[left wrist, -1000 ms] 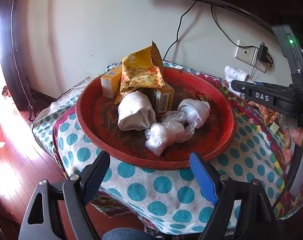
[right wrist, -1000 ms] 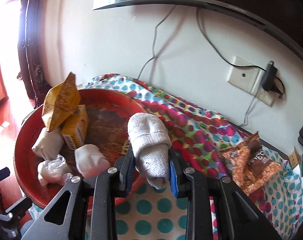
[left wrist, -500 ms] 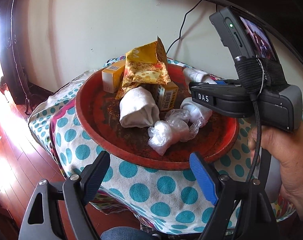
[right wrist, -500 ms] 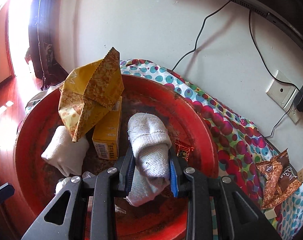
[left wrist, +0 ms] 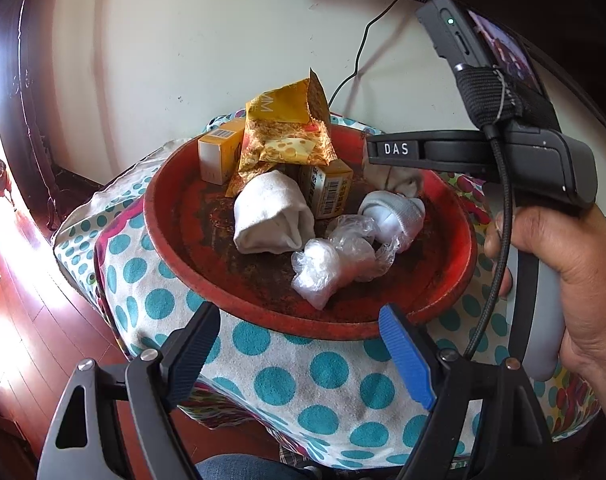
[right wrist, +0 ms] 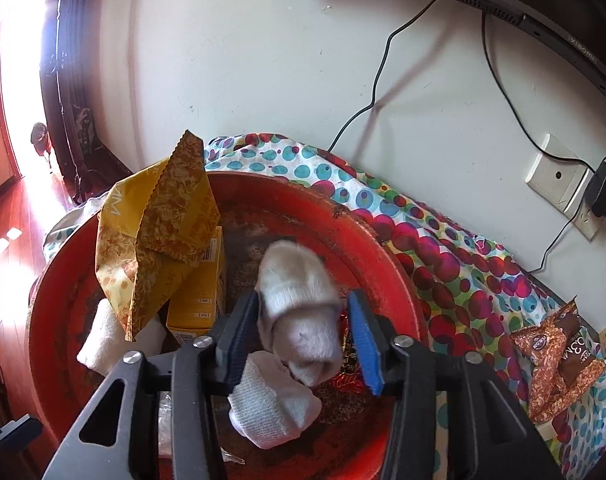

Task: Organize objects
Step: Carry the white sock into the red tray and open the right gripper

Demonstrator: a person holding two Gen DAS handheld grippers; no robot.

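A red round tray (left wrist: 159,216) sits on a polka-dot cloth and holds a yellow snack bag (left wrist: 287,128), two yellow boxes (left wrist: 327,188), rolled white socks (left wrist: 271,212) and a crumpled plastic wrap (left wrist: 335,256). My right gripper (right wrist: 303,308) hovers over the tray (right wrist: 367,232) with its jaws opening. A rolled white sock (right wrist: 299,280), blurred, sits loose between them, above another sock (right wrist: 271,400). In the left wrist view the right gripper (left wrist: 373,152) reaches in over the tray's far right. My left gripper (left wrist: 299,316) stands open before the tray's near rim with nothing in it.
A brown snack packet (right wrist: 559,360) lies on the cloth to the right of the tray. A wall socket with a plugged charger (right wrist: 559,180) and cables hang behind. The cloth (left wrist: 327,380) drops off at the near edge, with wooden floor to the left. A hand (left wrist: 575,272) holds the right gripper's handle.
The right gripper carried the sock leftward from over the cloth to above the tray, then its jaws spread and the sock came loose. The left gripper kept still.
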